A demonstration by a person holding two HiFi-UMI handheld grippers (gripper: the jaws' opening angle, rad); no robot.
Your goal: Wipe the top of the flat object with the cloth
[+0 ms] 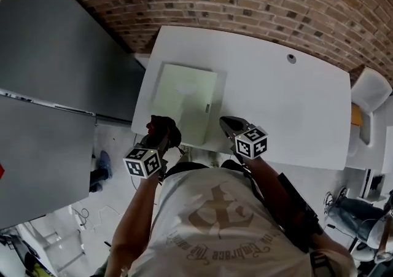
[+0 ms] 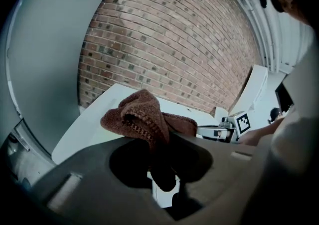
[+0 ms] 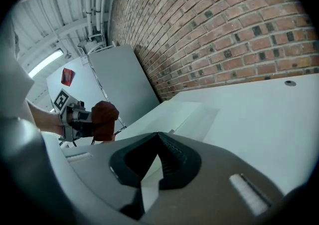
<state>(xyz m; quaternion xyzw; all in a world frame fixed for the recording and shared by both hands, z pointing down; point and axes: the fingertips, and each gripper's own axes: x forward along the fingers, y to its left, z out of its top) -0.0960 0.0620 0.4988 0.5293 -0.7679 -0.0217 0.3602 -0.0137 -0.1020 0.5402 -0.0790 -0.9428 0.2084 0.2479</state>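
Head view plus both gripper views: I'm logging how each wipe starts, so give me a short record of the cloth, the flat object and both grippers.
cloth: brown, bunched, hanging from the jaws
left gripper: shut on the cloth, at the table's near edge
right gripper: jaws together, nothing between them
flat object: pale, lying flat, nothing on top
table: white, carries the flat object toward its left end
wipe: not yet begun; cloth not on the flat object
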